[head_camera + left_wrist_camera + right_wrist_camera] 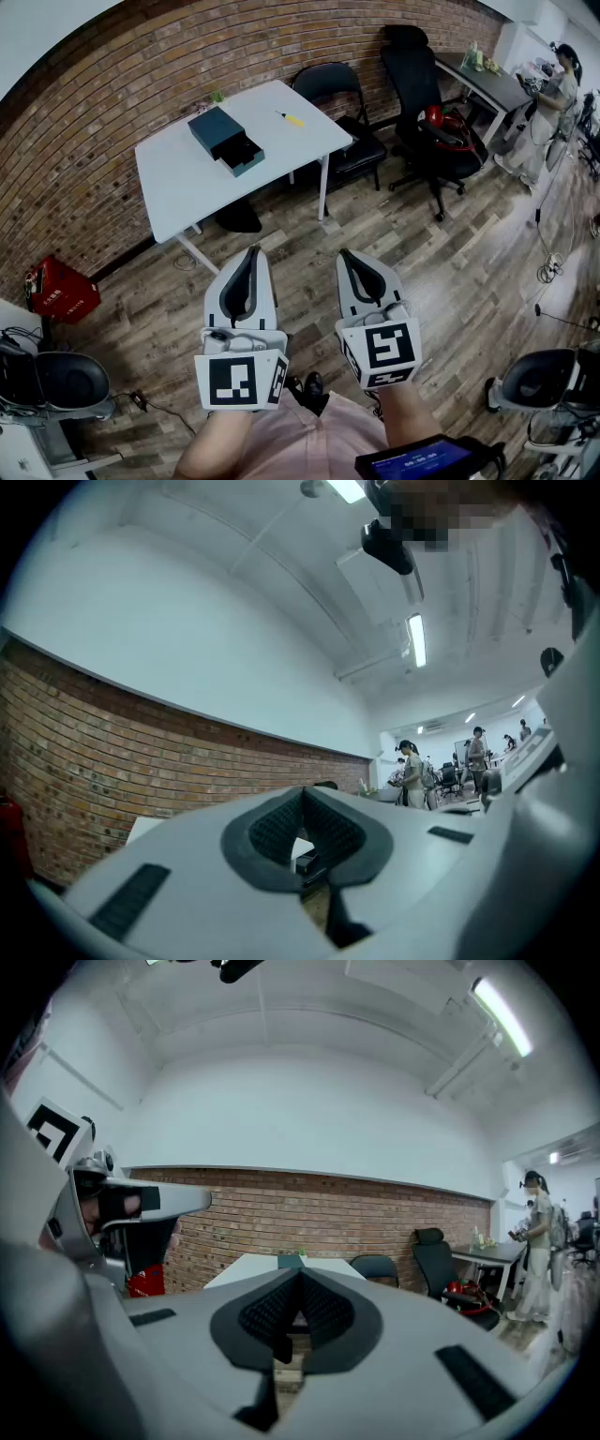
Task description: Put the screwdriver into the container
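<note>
The screwdriver [292,119] lay flat on the white desk [187,187], close to its right edge and toward the far right corner. Nothing touched it. Its long axis ran roughly along that edge. The yellow handle seemed to be turned to the near end and the thin shank to the far corner, though it was too small for this to be certain.

The dark container [226,140] was set near the middle of the desk, well apart from the screwdriver, with one part drawn out and open at the top. It was presumably left so to receive the screwdriver.

The left tool [249,255] and the right tool [349,255] were held side by side low before the body, over the wooden floor and far short of the desk. Each had its jaws pressed together on nothing. It was judged that the approach had not begun.
</note>
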`<state>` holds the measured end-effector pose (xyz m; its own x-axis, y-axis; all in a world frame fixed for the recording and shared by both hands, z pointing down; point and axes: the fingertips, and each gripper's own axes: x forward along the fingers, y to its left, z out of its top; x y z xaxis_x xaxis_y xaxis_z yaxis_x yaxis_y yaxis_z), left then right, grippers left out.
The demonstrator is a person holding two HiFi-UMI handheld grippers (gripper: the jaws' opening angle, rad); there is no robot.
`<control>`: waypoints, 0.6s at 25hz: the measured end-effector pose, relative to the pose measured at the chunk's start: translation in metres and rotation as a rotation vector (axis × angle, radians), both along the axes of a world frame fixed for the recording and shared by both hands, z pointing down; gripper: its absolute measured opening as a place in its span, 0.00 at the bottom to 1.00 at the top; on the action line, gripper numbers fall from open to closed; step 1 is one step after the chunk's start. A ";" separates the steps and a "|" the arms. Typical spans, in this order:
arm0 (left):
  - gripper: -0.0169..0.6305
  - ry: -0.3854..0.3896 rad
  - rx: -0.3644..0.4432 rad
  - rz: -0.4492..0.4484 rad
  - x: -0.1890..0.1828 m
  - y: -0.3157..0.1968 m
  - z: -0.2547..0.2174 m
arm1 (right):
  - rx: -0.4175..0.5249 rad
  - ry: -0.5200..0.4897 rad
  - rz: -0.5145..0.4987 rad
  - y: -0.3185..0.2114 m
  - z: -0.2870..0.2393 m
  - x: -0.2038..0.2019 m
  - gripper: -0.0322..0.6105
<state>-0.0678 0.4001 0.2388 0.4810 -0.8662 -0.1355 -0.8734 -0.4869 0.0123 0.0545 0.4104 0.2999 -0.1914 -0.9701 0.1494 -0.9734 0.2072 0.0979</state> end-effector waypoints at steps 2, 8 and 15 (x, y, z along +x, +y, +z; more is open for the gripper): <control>0.05 0.000 -0.003 0.003 0.002 0.000 0.002 | -0.002 -0.003 0.000 0.000 0.001 0.001 0.05; 0.05 -0.001 -0.014 0.004 0.007 0.000 0.006 | 0.002 -0.024 -0.012 0.000 0.002 0.006 0.05; 0.05 -0.010 -0.046 -0.006 0.003 -0.022 0.017 | -0.001 -0.021 -0.052 -0.024 0.001 0.000 0.24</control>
